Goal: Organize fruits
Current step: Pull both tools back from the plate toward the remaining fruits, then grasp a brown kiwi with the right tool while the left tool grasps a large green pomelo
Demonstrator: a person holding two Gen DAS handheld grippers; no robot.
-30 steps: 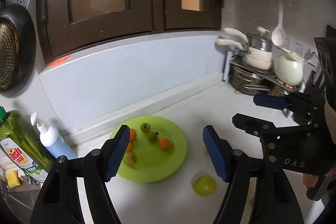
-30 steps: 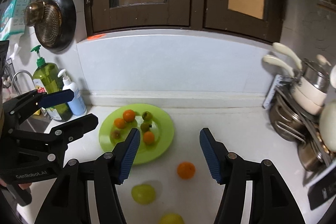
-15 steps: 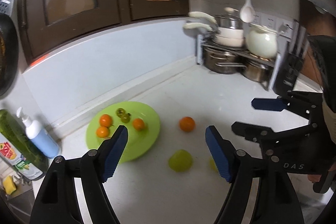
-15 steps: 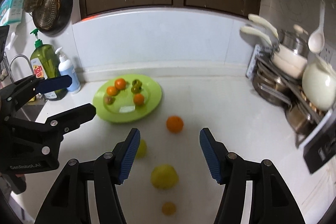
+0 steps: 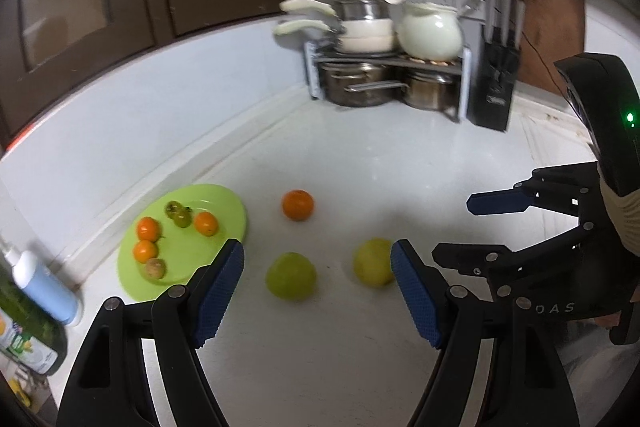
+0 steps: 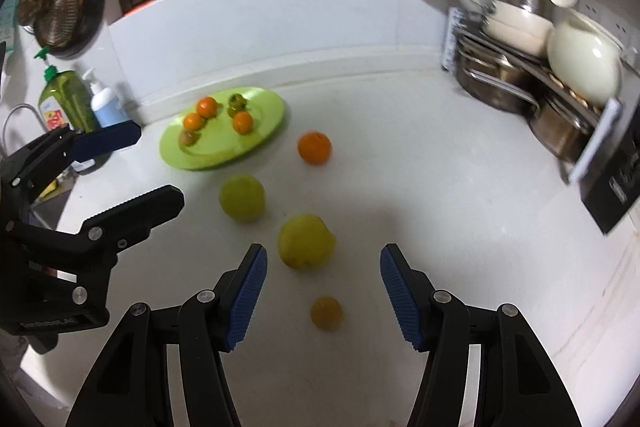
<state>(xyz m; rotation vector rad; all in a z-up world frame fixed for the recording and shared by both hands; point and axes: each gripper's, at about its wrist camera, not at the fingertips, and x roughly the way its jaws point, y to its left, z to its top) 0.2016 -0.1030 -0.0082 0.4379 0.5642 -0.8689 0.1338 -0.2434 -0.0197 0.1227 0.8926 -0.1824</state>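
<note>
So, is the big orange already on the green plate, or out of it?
Out. The big orange lies on the white counter beside the green plate, apart from its rim.

Your left wrist view cuts off the green soap bottle (image 5: 24, 327) at the left edge. The small brownish fruit (image 5: 155, 268) on the green plate (image 5: 224, 205) is too blurred to identify.

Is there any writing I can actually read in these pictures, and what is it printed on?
"DAS": on the black body of the right gripper, seen from the left wrist camera.
Light lettering on the left gripper: too blurred to read.
Green dish soap bottle label: too blurred.
Knife block badge: too small.
</note>
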